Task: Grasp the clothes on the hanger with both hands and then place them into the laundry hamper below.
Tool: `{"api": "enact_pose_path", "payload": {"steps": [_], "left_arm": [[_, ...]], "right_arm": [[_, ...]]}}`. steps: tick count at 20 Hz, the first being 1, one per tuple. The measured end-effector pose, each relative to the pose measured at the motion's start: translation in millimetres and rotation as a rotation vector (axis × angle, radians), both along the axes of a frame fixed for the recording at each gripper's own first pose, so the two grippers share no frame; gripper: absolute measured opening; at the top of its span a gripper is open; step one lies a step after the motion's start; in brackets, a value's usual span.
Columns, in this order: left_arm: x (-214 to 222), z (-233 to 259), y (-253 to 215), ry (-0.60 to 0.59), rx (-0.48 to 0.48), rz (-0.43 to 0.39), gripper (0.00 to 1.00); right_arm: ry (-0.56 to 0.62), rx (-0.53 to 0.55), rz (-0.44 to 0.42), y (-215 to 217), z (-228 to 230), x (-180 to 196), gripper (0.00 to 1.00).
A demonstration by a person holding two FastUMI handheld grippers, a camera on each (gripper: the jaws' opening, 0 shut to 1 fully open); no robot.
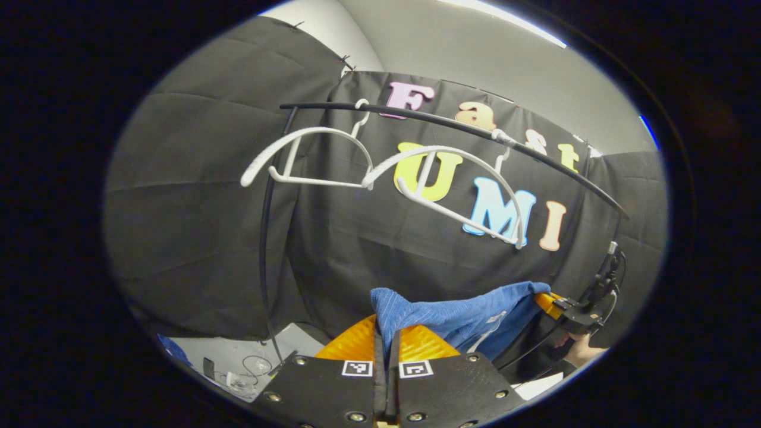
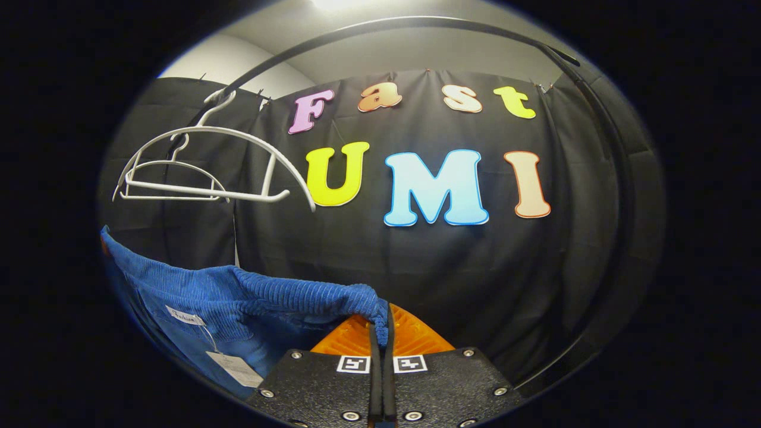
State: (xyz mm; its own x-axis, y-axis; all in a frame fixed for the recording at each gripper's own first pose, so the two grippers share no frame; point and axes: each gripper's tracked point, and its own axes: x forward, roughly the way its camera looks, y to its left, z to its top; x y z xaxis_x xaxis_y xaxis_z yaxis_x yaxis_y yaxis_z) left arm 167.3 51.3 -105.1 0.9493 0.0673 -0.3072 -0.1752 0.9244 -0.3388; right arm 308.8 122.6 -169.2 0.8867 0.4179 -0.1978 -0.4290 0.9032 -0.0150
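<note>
A blue ribbed garment (image 1: 469,315) hangs stretched between my two grippers, below the rail and off the hangers. In the left gripper view my left gripper (image 1: 386,336) is shut on one corner of it, orange fingers (image 1: 357,342) pinching the cloth. Farther right, the right gripper (image 1: 572,315) holds the other end, with a hand (image 1: 585,352) behind it. In the right gripper view my right gripper (image 2: 380,324) is shut on the garment (image 2: 238,294), which sags to the left with a paper tag (image 2: 235,368) dangling. Two bare white hangers (image 1: 309,156) (image 1: 461,185) hang on the black rail (image 1: 446,122).
The black rail (image 2: 416,24) arcs overhead and down the right side in the right gripper view, with the white hangers (image 2: 202,163) at upper left. A rack upright (image 1: 263,249) stands at left. Cables (image 1: 252,365) lie on the pale floor at lower left.
</note>
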Motion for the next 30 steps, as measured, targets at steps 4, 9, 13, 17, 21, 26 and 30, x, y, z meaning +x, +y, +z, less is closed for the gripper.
{"api": "enact_pose_path", "payload": {"steps": [4,9,13,17,21,26,30], "left_arm": [[-7,21,6,-0.048,-0.01,-0.062,0.08],[-39,42,20,-0.097,0.006,-0.167,0.01],[-71,41,17,-0.116,0.024,-0.266,0.01],[-75,25,1,-0.106,0.008,-0.361,0.01],[-73,-1,-20,-0.073,0.013,-0.436,0.01],[-89,-54,-52,0.013,0.029,-0.499,0.06],[-91,-110,-79,0.1,0.009,-0.534,0.02]], "right_arm": [[-0.026,-0.016,-0.06,-14,37,-46,0.0],[-0.039,-0.028,-0.128,-16,83,-109,0.0],[-0.036,-0.012,-0.161,-9,103,-163,0.0],[0.001,0.009,-0.174,13,100,-212,0.0],[0.09,0.014,-0.173,29,69,-257,0.0],[0.26,-0.002,-0.199,25,5,-298,0.0],[0.397,-0.017,-0.252,11,-53,-309,0.0]]}}
